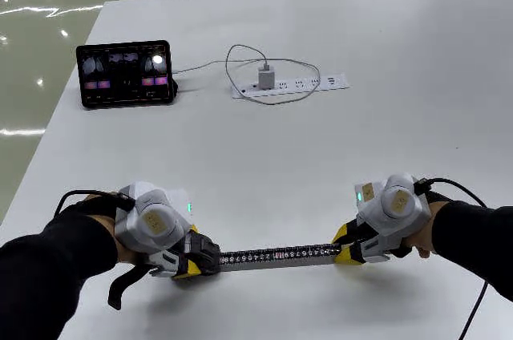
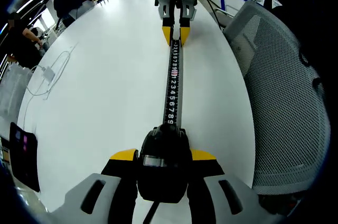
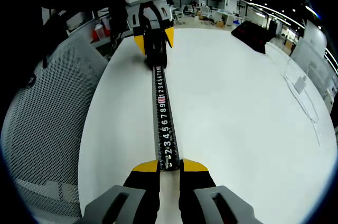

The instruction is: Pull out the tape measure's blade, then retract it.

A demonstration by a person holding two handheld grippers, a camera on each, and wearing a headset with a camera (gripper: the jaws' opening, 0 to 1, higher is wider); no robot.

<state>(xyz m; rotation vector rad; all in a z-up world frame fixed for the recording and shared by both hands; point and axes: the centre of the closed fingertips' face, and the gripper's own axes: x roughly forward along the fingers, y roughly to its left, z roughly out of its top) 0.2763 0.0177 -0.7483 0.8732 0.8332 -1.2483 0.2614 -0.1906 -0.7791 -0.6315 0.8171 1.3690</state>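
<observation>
my left gripper (image 1: 196,264) is clamped on the black tape measure case (image 2: 163,168), its yellow-tipped jaws pressed against the two sides of the housing. a dark strap hangs from that end, on the side away from the blade. the blade (image 1: 276,256) comes out of the case and runs straight across to my right gripper (image 1: 346,248), lying low over the white table (image 1: 321,139) with its printed numbers facing up. in the right gripper view my right gripper's jaws are closed to a narrow gap, pinching the blade's free end between the yellow tips, so the blade is stretched between my two hands. whether the blade touches the tabletop along its length i cannot tell. the case sits at the blade's left end and the pinched tip at its right end, both close to the table's near edge. below the blade, past that edge, a grey mesh chair (image 2: 285,102) stands by the table. well beyond the blade, toward the far side of the table, a white power strip (image 1: 292,85) lies flat with a white charger (image 1: 266,78) plugged into it and a thin cable looping around it. that cable leads to a dark tablet (image 1: 126,74) with a lit screen, standing beyond the blade's left end and left of the strip.
</observation>
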